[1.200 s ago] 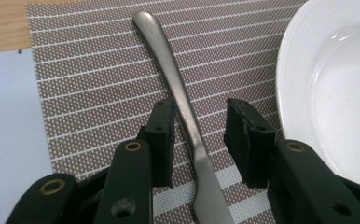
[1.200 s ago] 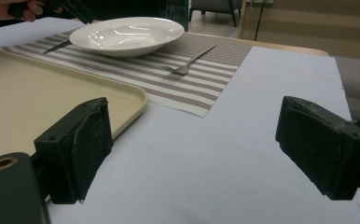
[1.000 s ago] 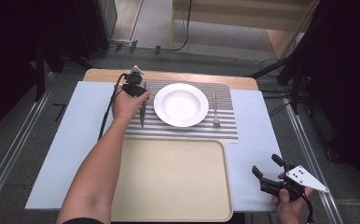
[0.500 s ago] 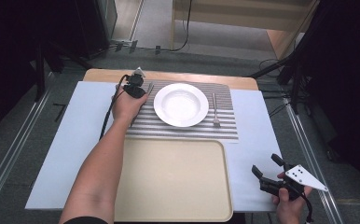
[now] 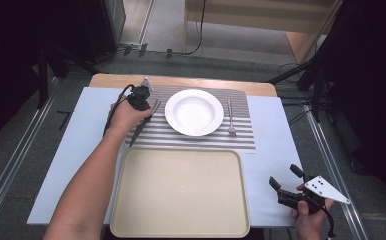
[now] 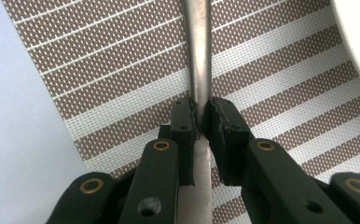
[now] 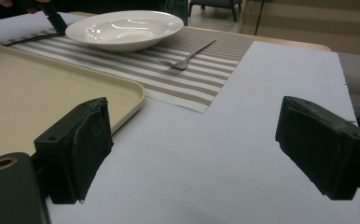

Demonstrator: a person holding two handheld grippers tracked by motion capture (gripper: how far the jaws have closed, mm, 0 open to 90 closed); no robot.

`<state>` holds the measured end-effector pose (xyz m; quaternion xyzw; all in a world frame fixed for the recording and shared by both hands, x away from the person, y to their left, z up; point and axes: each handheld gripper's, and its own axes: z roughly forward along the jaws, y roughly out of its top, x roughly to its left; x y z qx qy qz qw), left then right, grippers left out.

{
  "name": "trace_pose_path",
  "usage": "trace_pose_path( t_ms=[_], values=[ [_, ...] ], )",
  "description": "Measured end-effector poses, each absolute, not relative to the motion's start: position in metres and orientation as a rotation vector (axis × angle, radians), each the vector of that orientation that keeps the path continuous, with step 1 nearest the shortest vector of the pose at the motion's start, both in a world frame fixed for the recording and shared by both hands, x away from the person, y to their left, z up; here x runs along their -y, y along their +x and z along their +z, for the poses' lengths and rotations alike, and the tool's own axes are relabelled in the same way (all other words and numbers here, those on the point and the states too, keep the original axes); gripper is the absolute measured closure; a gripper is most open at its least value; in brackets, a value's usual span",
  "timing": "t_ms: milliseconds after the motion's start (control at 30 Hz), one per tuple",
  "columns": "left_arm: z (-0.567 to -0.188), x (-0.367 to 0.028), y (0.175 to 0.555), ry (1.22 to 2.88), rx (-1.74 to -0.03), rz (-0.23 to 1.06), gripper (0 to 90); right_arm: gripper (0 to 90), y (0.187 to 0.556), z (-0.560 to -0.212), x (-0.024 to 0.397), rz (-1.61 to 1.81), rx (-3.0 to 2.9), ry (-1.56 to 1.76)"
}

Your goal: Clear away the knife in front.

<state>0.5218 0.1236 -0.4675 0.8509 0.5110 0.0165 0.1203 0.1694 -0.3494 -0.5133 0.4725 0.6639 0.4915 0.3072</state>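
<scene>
A silver knife (image 6: pixel 200 56) lies on the striped placemat (image 6: pixel 99 70) left of the white plate (image 5: pixel 193 111). My left gripper (image 6: pixel 200 109) is shut on the knife's handle; its jaws have just been closing with the handle between them. In the high view the knife (image 5: pixel 142 127) lies slanted, with the left gripper (image 5: pixel 148 111) over its far half. My right gripper (image 5: pixel 287 177) stands open over the blue mat (image 5: pixel 276 135) at the front right, with nothing between its fingers (image 7: pixel 80 140).
A silver fork (image 5: pixel 230 120) lies on the placemat right of the plate. A beige tray (image 5: pixel 181 192) sits in front of the placemat, close to the table's near edge. A wooden board edge (image 5: pixel 181 80) runs behind the placemat.
The left hand has shifted slightly toward the plate. The knife, straight a second ago, now lies slanted with its far end nearer the plate. The right gripper has not moved.
</scene>
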Motion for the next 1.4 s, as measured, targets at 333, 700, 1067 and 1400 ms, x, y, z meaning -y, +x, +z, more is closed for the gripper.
trace_pose_path(
  t_ms=[333,700,1067,1400],
  values=[
    [-0.468,-0.116,0.521,2.536,-1.481,0.111,77.7,9.9,0.170,-0.514,0.348,1.287,-1.761,1.256],
    [-0.468,-0.122,0.522,2.506,-1.474,0.060,80.0,9.9,0.171,-0.514,0.346,1.275,-1.770,1.250],
    [-0.459,-0.128,0.518,2.476,-1.441,0.094,79.9,9.9,0.170,-0.514,0.349,1.288,-1.761,1.255],
    [-0.439,-0.142,0.513,2.439,-1.429,0.102,79.8,9.9,0.170,-0.513,0.349,1.292,-1.758,1.258]
  ],
)
